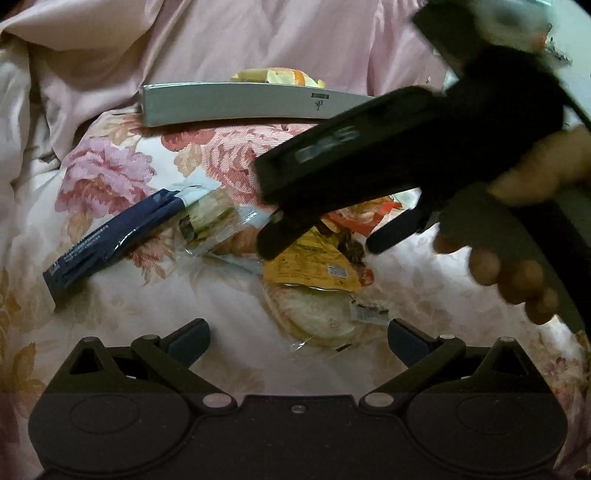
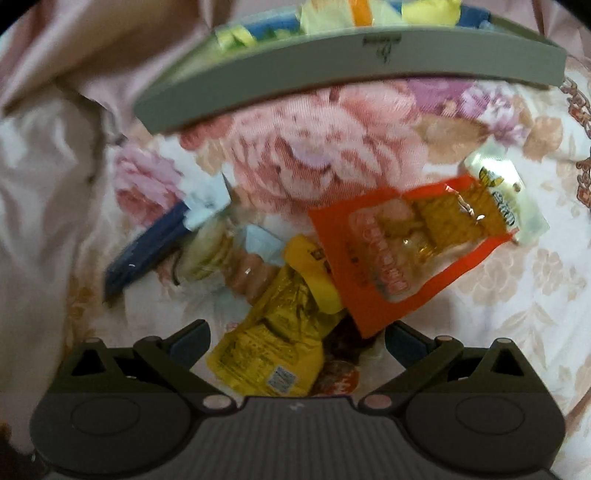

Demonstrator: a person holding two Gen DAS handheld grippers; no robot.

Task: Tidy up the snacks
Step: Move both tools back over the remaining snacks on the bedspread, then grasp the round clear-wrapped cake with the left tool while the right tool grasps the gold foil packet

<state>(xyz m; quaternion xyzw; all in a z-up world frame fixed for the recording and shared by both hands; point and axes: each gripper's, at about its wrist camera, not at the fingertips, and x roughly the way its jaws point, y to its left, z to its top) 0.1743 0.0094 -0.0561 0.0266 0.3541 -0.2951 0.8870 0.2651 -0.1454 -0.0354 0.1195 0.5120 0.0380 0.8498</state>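
- The right gripper (image 1: pixel 317 238) is seen from the left wrist view with its fingers spread, held by a hand (image 1: pixel 517 258) and poised over the pile of snacks; in its own view the fingers are also wide apart, with nothing between the pads.
- The left gripper (image 1: pixel 297 334) is likewise spread and empty, and a clear-wrapped flat cake (image 1: pixel 317 314) lies just ahead of its fingertips, between them.
- The step in hand is judged to be a pick from the pile for the grey tray (image 2: pixel 332 66), which lies well beyond the fingertips and already holds yellow and blue packets (image 2: pixel 332 18).
- The yellow packet (image 2: pixel 273 347) lies between the right fingers, with the orange packet (image 2: pixel 399 251) overlapping it just ahead and to the right.
- A clean pick would be helped by closing on one packet's edge only; the overlap makes a double grab likely, so the topmost orange packet is probably best taken first.
- The soft floral quilt (image 2: pixel 332 155) may give under pressure, so a shallow approach is advised.
- The dark blue bar (image 1: pixel 110 240) and a clear-wrapped biscuit stack (image 1: pixel 210 221) lie ahead and to the left of the fingers.
- The right wrist view is blurred, so print cannot be read.
- A dark red item beneath the yellow packet is mostly covered and cannot be identified.
- The tray's far side is cut off.
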